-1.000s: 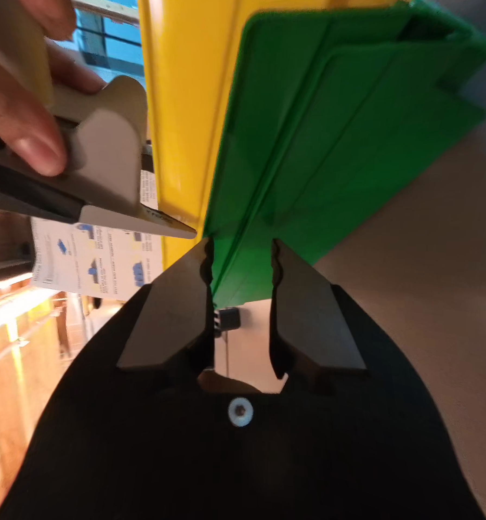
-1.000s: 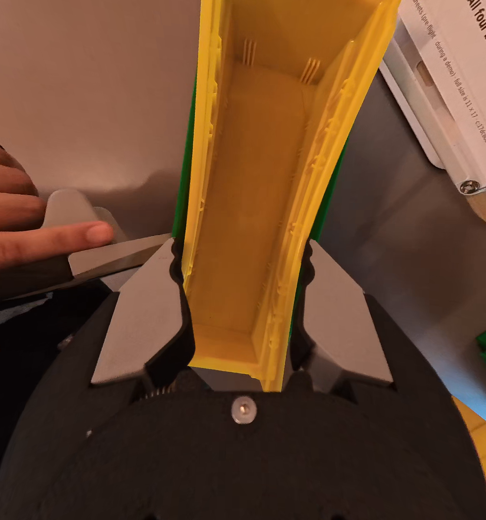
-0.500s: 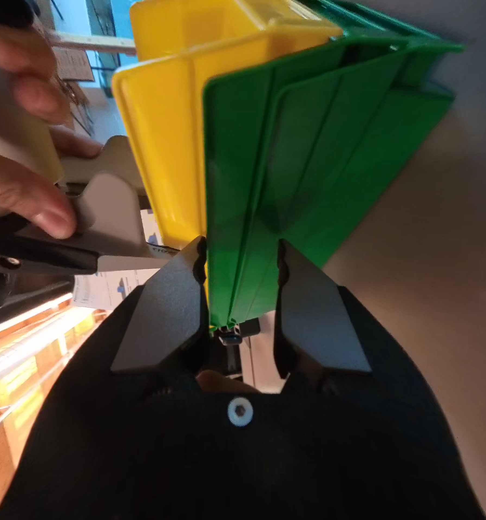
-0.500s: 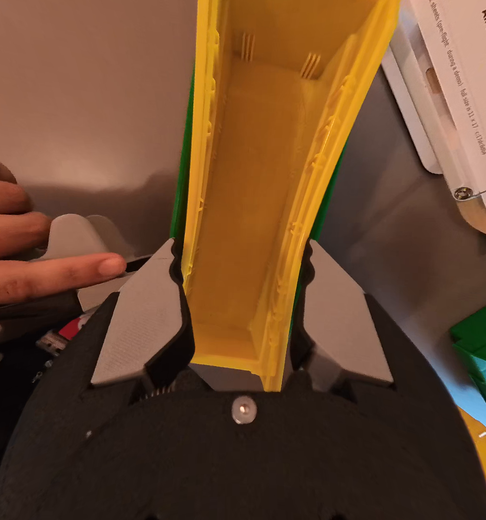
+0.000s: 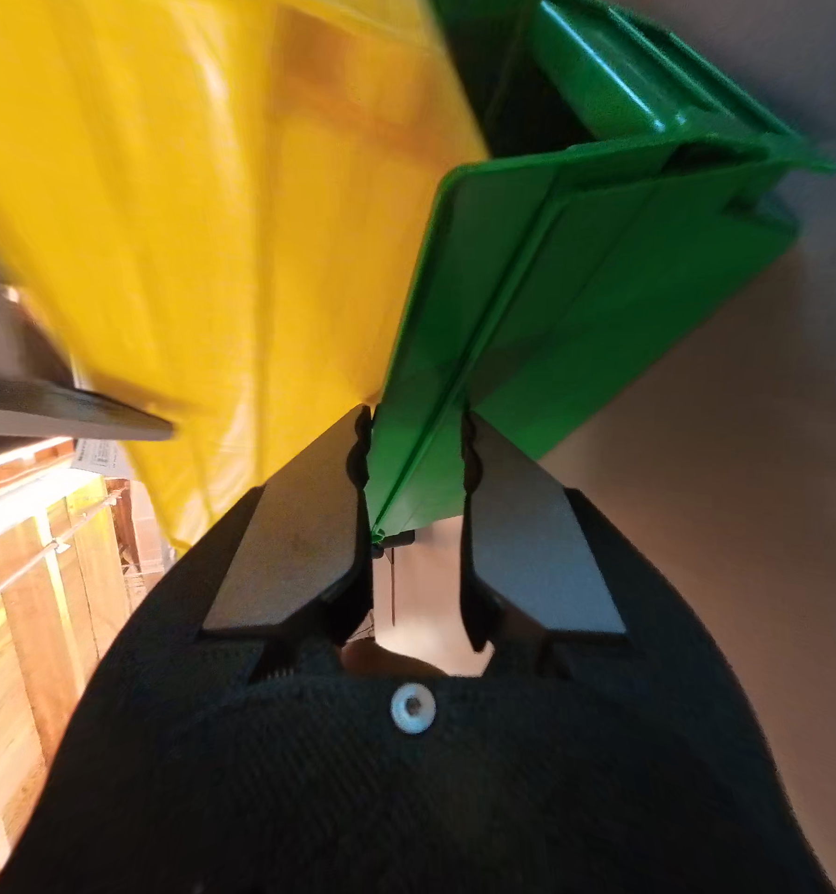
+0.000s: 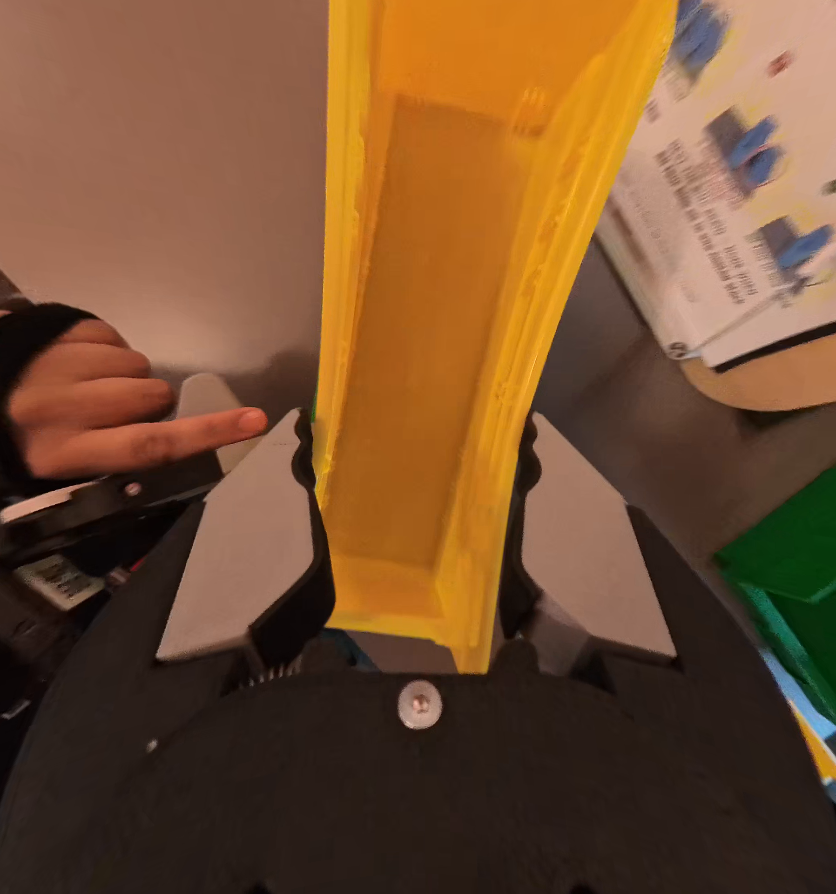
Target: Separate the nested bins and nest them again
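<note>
The right claw point(image 6: 416, 464) is clamped across the yellow bin point(image 6: 454, 290), held above the counter point(image 6: 140, 169). The left claw point(image 5: 416, 459) pinches the green bin point(image 5: 527, 314) by its wall. Separation looks underway, the yellow nearly free; re-nesting remains.

My yellow bin point(image 5: 203, 232) smears into blur, its top cut off; the printed sheet point(image 6: 745, 184) is unreadably blurred.

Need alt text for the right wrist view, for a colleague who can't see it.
The right gripper is shut on a yellow bin, one finger on each long side wall, its open inside facing the camera. A hand is at left, a green bin at right.
</note>
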Available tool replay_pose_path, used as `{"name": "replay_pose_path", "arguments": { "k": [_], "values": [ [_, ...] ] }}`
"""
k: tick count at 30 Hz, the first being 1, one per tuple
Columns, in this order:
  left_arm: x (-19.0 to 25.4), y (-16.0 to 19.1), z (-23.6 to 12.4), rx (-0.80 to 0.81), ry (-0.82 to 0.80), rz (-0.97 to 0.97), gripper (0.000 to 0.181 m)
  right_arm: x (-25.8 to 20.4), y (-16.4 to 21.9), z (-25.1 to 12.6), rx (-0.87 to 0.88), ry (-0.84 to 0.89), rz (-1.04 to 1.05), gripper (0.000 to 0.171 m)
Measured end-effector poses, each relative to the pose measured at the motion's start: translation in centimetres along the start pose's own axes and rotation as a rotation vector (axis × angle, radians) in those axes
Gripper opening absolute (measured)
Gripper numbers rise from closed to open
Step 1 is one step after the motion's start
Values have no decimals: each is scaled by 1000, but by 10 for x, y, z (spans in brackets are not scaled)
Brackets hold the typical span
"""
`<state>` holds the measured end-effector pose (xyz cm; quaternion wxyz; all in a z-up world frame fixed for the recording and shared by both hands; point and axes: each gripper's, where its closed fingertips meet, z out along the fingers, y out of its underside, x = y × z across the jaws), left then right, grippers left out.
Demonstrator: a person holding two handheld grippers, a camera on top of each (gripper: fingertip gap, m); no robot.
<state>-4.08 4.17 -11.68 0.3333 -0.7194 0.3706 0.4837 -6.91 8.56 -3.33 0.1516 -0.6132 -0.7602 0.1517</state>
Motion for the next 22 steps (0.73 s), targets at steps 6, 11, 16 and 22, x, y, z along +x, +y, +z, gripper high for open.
{"name": "replay_pose_path", "arguments": {
  "k": [6, 11, 16, 22],
  "values": [
    [-1, 3, -3, 24, -2, -18, 33, 27, 2, -86, 133, 91, 18, 89],
    [-4, 26, -9, 14, 27, -48, 32, 61, 59, -124, 215, 151, 113, 91],
    [-2, 40, -16, 8, 41, -144, 36, 82, 150, -106, 204, 195, 215, 92],
    [11, 24, -32, 102, 88, -294, 33, 90, 235, -60, 199, 172, 369, 92]
  ]
}}
